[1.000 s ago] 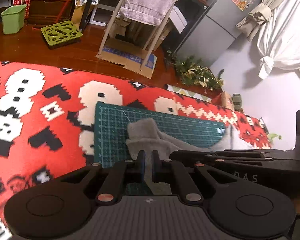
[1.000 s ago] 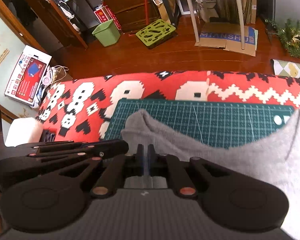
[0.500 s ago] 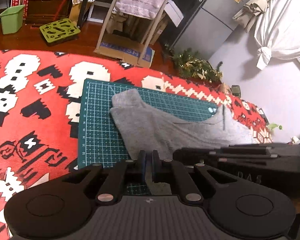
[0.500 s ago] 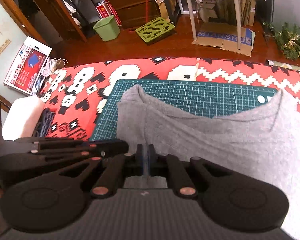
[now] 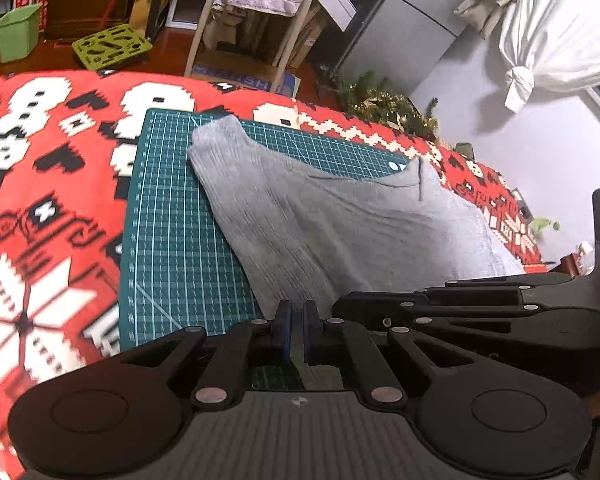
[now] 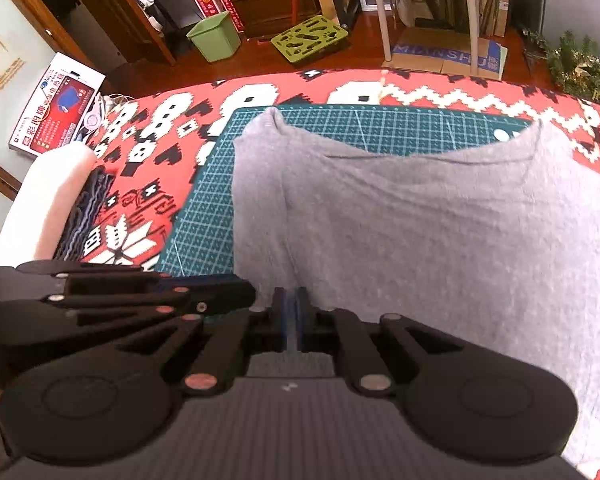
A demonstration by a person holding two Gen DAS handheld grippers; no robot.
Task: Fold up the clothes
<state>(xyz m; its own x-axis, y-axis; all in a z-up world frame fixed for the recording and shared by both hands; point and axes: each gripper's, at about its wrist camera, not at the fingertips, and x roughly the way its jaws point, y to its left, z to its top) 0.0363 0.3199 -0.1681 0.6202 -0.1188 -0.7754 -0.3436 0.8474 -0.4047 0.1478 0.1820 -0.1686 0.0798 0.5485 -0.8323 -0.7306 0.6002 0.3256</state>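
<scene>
i judge the fold barely begun: the shirt (image 6: 420, 216) lies draped over the mat (image 5: 172, 240), spreading toward 3 o'clock onto the cloth (image 5: 52, 168), no crease set. my left gripper (image 5: 296, 320) and right gripper (image 6: 291, 312) sit side by side at 6 o'clock, each pinched tight on its near hem, held low.

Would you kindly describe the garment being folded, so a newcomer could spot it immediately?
Find the red patterned blanket, then the green gridded cutting mat lying on it. The grey garment is draped over that mat, its near edge pinched by the left gripper and right gripper. It is the only plain grey cloth there.
</scene>
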